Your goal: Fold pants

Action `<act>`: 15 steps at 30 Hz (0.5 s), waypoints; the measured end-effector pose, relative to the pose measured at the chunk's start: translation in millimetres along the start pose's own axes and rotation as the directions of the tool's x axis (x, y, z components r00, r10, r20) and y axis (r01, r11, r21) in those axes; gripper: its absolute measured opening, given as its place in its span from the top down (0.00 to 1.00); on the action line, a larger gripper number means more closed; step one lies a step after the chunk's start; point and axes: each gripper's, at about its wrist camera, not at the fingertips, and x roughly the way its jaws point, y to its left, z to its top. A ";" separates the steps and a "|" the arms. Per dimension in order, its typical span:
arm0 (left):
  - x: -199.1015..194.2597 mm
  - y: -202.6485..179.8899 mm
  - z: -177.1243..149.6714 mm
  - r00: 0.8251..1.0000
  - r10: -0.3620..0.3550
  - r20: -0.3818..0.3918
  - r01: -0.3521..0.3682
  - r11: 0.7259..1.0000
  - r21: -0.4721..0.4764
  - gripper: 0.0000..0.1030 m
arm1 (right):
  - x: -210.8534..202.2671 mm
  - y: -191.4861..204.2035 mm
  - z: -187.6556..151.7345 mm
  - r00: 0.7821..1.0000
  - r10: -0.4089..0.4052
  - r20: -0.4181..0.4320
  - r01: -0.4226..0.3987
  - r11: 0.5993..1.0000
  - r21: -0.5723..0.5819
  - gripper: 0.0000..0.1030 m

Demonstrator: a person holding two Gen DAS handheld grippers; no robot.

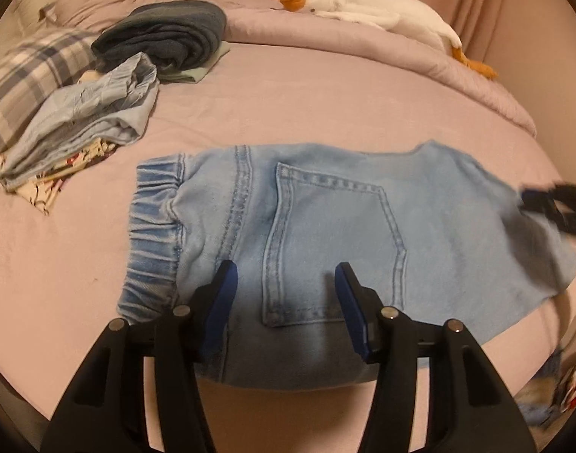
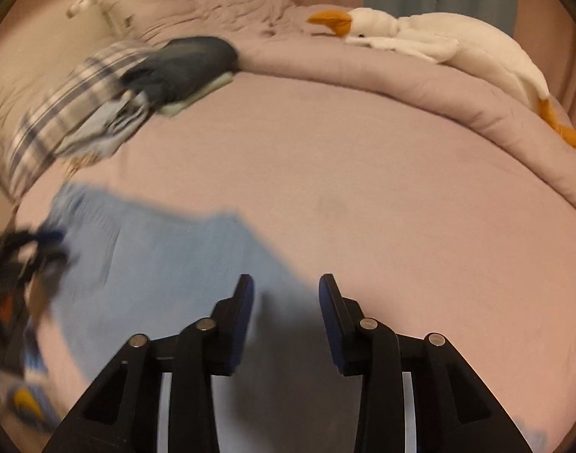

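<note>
Light blue jeans point(image 1: 325, 226) lie folded flat on the pink bed sheet point(image 1: 325, 105), with the elastic waistband point(image 1: 156, 234) to the left and a back pocket facing up. My left gripper point(image 1: 286, 283) hovers open over the pocket's lower edge, its blue pads apart with nothing pinched between them. In the left wrist view my right gripper point(image 1: 548, 204) is a dark blur at the jeans' right end. In the right wrist view my right gripper point(image 2: 287, 283) stands open over the bare sheet beside the blurred jeans point(image 2: 156, 260), with nothing between its pads.
A stack of dark folded clothes point(image 1: 167, 37) and a crumpled light blue garment point(image 1: 88, 113) lie at the back left beside a plaid pillow point(image 1: 27, 83). A white plush goose point(image 1: 371, 7) rests on the rolled duvet point(image 1: 363, 53) along the far side.
</note>
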 end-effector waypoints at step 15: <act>-27.1 -10.6 -4.1 0.998 0.056 0.016 -0.057 0.994 0.095 0.39 | -71.6 27.3 -138.1 0.998 0.057 -0.020 -0.055 0.994 0.090 0.71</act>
